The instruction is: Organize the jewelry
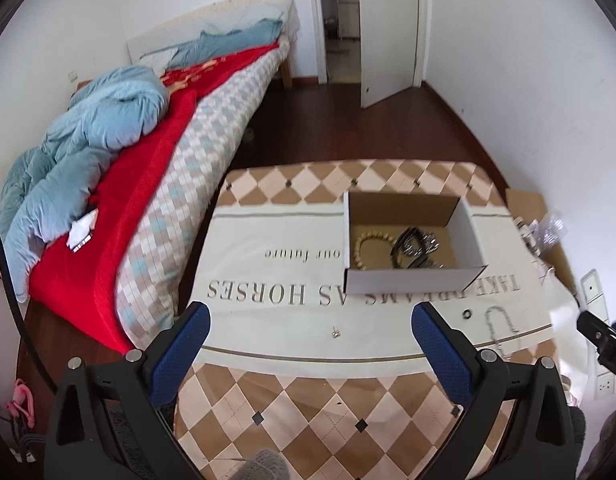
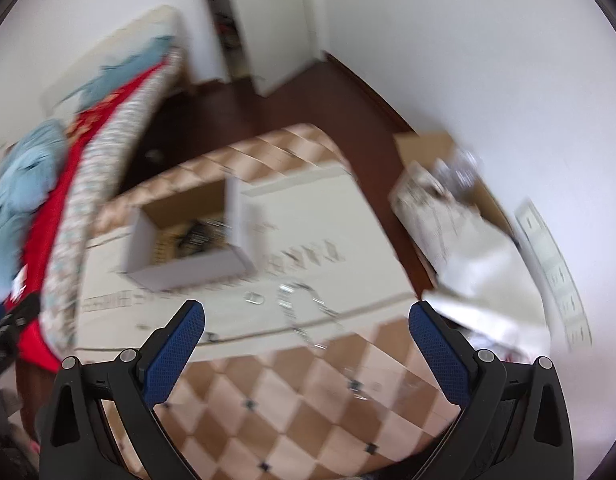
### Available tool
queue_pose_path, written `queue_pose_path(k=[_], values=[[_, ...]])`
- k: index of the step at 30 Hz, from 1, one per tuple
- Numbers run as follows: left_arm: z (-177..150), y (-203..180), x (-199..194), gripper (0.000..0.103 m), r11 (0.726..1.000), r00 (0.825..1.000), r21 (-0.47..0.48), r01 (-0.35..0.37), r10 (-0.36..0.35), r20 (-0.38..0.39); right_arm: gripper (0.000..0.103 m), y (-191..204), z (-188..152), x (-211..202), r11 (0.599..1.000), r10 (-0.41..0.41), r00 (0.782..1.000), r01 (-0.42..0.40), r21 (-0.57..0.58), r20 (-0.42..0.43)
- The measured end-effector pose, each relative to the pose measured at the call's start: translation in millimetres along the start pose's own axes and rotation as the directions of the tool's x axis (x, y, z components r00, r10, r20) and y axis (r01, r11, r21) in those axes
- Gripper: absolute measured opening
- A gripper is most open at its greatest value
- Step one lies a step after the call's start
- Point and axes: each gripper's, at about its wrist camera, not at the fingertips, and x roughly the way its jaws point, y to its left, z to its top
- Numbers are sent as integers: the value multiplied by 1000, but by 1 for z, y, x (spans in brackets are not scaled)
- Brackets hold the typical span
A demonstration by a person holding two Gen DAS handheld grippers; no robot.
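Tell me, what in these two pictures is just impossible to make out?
- Dark jewelry in the cardboard box, left view: tangled, partly behind the near wall; pieces can't be counted.
- Tiny item on the tablecloth: too small to identify.
- Chain, right view: smeared by motion blur.
- Right gripper, left view: cut off by the edge.

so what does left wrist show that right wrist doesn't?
Left wrist only: a beaded bracelet in the box, a tiny stud on the cloth, and the right tongs at the frame edge.
Right wrist only: nothing extra is legible; it is motion-blurred.
Both: the cardboard box, the chain, a small ring. Left tongs open.
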Motion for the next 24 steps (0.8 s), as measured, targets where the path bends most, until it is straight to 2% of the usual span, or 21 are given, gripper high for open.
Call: queue_pose_path(k=[4, 6, 8, 10, 13, 15, 17, 19, 21, 22, 23, 24], values=[[-6, -2, 29, 103, 999, 998, 0, -38, 38, -52, 102, -33, -11, 47, 998, -31, 996, 36, 52, -87], [-10, -3, 45, 103, 998, 995, 2, -58, 58, -81, 97, -39, -16, 70, 998, -30, 992, 36, 54, -122], [-14, -2, 56, 103, 997, 992, 11, -74, 75, -100, 88, -39, -20, 92, 998, -24, 989, 32, 50, -149], [-17, -3, 67, 103, 994, 988, 28, -103, 105, -115, 80, -35, -20, 108, 999, -5, 988, 10, 35, -157], [-20, -1, 81, 103, 991, 981, 38, -130, 134, -138, 79, -19, -17, 128, 1000, 1, 989, -5, -23, -149], [-21, 1, 89, 103, 988, 976, 43, -149, 154, -152, 79, -4, -14, 140, 996, -33, 988, 20, -87, -148], [-22, 6, 95, 103, 985, 971, 33, -169, 172, -167, 73, 5, -12, 154, 991, -56, 986, 35, -128, -160], [-23, 11, 101, 103, 982, 966, 23, -186, 187, -181, 71, 15, -11, 156, 981, -84, 989, 61, -184, -124], [-26, 22, 108, 103, 980, 958, -6, -199, 193, -214, 64, 21, -11, 156, 980, -71, 990, 46, -195, -121], [-29, 26, 111, 103, 979, 954, -19, -205, 195, -227, 55, 25, -11, 155, 975, -67, 991, 40, -217, -119], [-33, 33, 116, 103, 977, 949, -31, -212, 198, -247, 40, 31, -14, 153, 968, -54, 992, 25, -249, -110], [-35, 36, 118, 103, 976, 945, -34, -216, 201, -258, 32, 35, -17, 151, 963, -52, 994, 23, -270, -101]])
